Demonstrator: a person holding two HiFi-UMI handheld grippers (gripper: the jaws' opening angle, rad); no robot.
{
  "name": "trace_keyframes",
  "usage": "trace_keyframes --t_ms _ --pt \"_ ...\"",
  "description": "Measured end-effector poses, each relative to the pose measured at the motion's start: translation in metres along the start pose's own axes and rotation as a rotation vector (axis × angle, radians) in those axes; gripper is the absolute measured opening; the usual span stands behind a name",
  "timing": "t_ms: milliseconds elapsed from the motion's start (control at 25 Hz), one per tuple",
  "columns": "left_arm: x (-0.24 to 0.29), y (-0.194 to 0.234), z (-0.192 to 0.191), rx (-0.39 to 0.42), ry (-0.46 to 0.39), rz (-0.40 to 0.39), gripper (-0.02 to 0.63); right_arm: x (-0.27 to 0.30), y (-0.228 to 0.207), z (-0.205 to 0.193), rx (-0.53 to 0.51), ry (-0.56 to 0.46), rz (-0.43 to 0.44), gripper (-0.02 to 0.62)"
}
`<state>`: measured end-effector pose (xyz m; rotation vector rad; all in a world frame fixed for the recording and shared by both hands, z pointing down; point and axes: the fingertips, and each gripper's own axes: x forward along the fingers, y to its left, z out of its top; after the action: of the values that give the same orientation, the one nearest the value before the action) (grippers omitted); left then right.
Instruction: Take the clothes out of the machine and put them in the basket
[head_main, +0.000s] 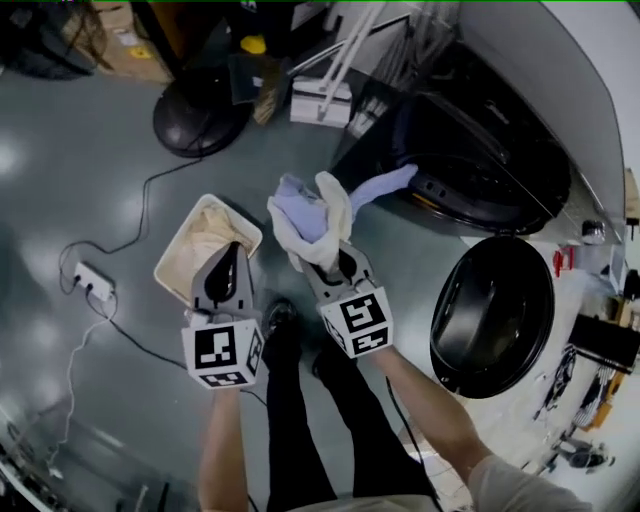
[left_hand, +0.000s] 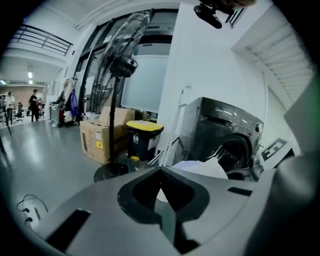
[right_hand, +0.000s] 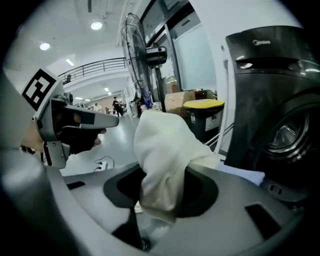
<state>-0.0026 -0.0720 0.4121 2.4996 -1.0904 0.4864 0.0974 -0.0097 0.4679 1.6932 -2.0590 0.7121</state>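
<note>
My right gripper (head_main: 336, 258) is shut on a cream garment (head_main: 328, 210) bunched with a lavender one (head_main: 298, 212). The lavender sleeve (head_main: 385, 185) trails back into the dark drum opening of the washing machine (head_main: 470, 150). In the right gripper view the cream garment (right_hand: 165, 155) fills the jaws of the right gripper (right_hand: 160, 192). My left gripper (head_main: 230, 254) hangs shut and empty over the white basket (head_main: 178, 237), which holds a cream cloth. In the left gripper view the left gripper (left_hand: 161, 172) points toward the machine (left_hand: 225, 135).
The machine's round door (head_main: 495, 315) stands open at the right. A fan base (head_main: 195, 120) and boxes are on the floor behind the basket. A power strip (head_main: 92, 280) with a cable lies at the left. A yellow-lidded bin (left_hand: 144, 137) stands beside the machine.
</note>
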Motion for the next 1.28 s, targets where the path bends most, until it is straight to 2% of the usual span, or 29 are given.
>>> trace_keyframes --t_ms 360,640,920,1120,1280 --pt "-0.084 0.124 -0.024 -0.124 -0.044 0.273 0.017 0.053 0.137 0.029 -0.116 0.004 0.26 0.179" --pt "-0.157 0.189 -0.053 -0.211 -0.069 0.45 0.017 0.067 0.243 0.017 -0.205 0.04 0.446 0.179" --pt "-0.207 0.229 -0.096 -0.27 -0.067 0.562 0.017 0.088 0.306 -0.031 -0.252 0.118 0.551 0.179" --pt "-0.222 0.253 -0.141 -0.304 -0.052 0.604 0.017 0.13 0.329 -0.09 -0.301 0.193 0.574 0.181" --pt "-0.214 0.268 -0.184 -0.324 -0.041 0.622 0.017 0.176 0.335 -0.139 -0.312 0.231 0.574 0.183"
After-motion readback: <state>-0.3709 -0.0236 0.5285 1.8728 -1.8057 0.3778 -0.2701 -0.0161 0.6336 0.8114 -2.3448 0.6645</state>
